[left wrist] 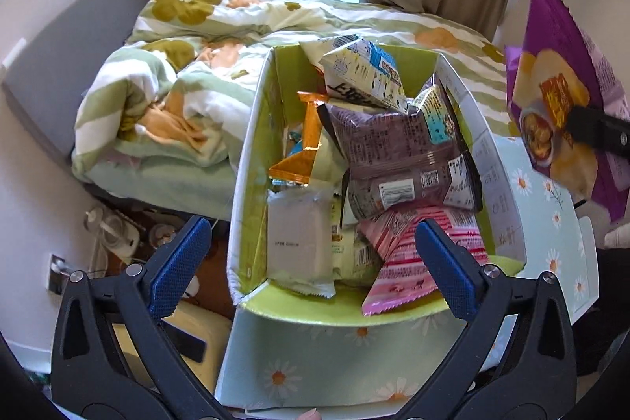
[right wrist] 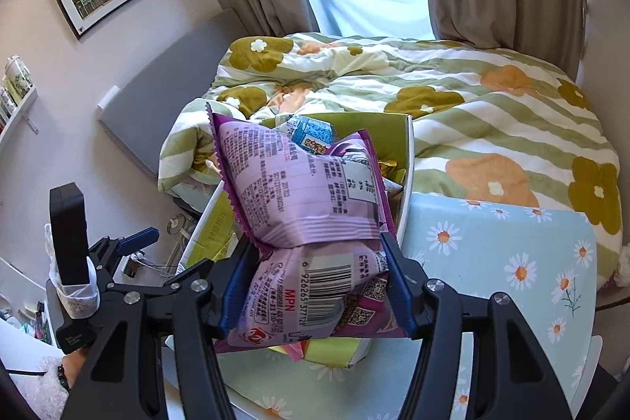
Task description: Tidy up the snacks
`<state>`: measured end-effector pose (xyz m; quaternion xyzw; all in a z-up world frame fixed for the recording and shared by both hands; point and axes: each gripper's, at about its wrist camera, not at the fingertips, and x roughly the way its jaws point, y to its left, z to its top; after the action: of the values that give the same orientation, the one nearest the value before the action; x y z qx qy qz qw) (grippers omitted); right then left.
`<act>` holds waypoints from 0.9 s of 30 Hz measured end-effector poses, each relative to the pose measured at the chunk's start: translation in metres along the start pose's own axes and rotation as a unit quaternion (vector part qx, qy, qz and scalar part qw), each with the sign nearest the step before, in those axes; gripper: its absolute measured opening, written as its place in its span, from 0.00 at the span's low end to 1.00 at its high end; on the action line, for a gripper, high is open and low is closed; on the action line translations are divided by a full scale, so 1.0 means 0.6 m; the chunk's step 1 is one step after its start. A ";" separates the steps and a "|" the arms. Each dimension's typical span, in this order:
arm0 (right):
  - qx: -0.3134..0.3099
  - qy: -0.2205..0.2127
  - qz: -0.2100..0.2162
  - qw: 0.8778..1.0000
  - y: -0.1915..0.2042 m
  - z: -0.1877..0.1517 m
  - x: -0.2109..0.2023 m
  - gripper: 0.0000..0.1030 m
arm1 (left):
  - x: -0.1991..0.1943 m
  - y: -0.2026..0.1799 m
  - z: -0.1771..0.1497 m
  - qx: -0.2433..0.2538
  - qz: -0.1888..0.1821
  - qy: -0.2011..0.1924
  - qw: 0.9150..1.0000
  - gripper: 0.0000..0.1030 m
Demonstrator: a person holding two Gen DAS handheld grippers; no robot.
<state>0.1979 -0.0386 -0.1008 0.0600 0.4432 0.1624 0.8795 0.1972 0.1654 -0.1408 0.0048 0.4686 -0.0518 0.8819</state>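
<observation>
The right gripper [right wrist: 313,286] is clamped across the middle of the purple bag [right wrist: 307,207], whose long axis runs away from it toward the box [right wrist: 405,184] just beyond. The left gripper [left wrist: 311,266] hangs wide open and empty over the box's near end.

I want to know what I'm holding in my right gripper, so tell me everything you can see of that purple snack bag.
The purple snack bag is a puffy, glossy plastic packet with zigzag-cut edges. Its pale back carries small print, a barcode and QR codes; the left wrist view shows a food picture on its front. The right gripper pinches it across its lower part, creasing it, and holds it tilted in the air above the snack-filled box. Only the pads touch it.
</observation>
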 end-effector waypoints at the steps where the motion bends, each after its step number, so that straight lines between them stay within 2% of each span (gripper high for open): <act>1: -0.002 -0.002 -0.003 1.000 0.002 0.005 -0.003 0.55 | -0.003 0.003 0.000 0.001 0.001 0.000 1.000 1.00; 5: -0.007 -0.012 -0.018 1.000 0.011 0.036 -0.004 0.55 | -0.018 0.012 0.012 0.002 0.002 -0.005 1.000 1.00; 8: 0.004 -0.018 -0.013 1.000 0.002 0.069 0.007 0.56 | -0.023 0.019 0.028 0.007 0.004 -0.010 1.000 1.00; 15: 0.033 0.004 -0.005 0.999 -0.027 0.142 0.090 0.60 | -0.010 0.029 0.063 0.013 0.014 -0.017 1.000 1.00; 19: 0.044 0.022 -0.017 0.999 -0.039 0.153 0.143 0.72 | 0.008 0.026 0.073 0.018 0.017 -0.010 1.000 1.00; 20: 0.049 0.024 -0.023 0.998 -0.043 0.151 0.150 0.85 | 0.013 0.024 0.073 0.021 0.017 -0.007 1.000 1.00; 21: 0.055 0.023 -0.027 0.998 -0.047 0.147 0.151 0.94 | 0.015 0.024 0.073 0.022 0.016 -0.005 1.000 1.00; 27: 0.059 0.013 -0.042 0.997 -0.049 0.116 0.121 0.96 | 0.015 0.004 0.072 0.036 0.019 -0.001 0.999 1.00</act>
<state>0.3007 -0.0385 -0.1216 0.0909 0.4652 0.0995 0.8749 0.2379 0.1647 -0.1243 0.0456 0.4657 -0.0516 0.8823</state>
